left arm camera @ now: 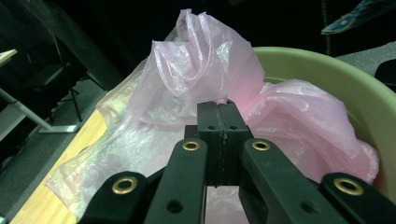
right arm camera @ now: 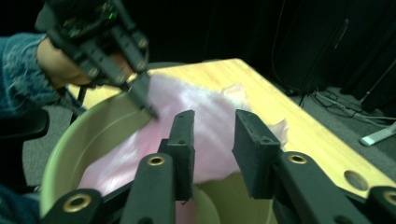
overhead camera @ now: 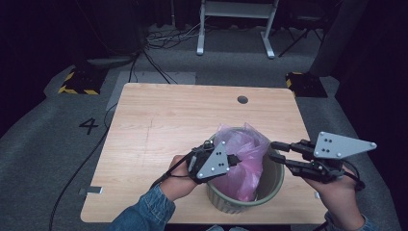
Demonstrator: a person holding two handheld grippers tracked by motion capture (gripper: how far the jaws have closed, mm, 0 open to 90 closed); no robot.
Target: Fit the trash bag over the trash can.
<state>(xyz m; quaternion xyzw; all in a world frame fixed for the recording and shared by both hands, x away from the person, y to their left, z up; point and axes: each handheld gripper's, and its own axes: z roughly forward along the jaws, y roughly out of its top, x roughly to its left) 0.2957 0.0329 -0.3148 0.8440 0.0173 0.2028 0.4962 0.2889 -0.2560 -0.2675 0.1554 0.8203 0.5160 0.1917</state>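
Left hand (overhead camera: 179,182): enters the high view from 6 o'clock, denim cuff at the wrist, fingers wrapped round the gripper body.
Left gripper (overhead camera: 235,160): points toward 3 o'clock in the high view, grey plate tilted on top; in the left gripper view (left arm camera: 218,106) the two black jaws are pressed flat together, a fold of thin pink film pinched at the tips.
Right hand (overhead camera: 339,197): at the 5 o'clock corner of the high view, gripping from below.
Right gripper (overhead camera: 274,149): points toward 9 o'clock, level, grey plate flat on top; jaws parted with a clear gap in the right gripper view (right arm camera: 214,122), pads free.
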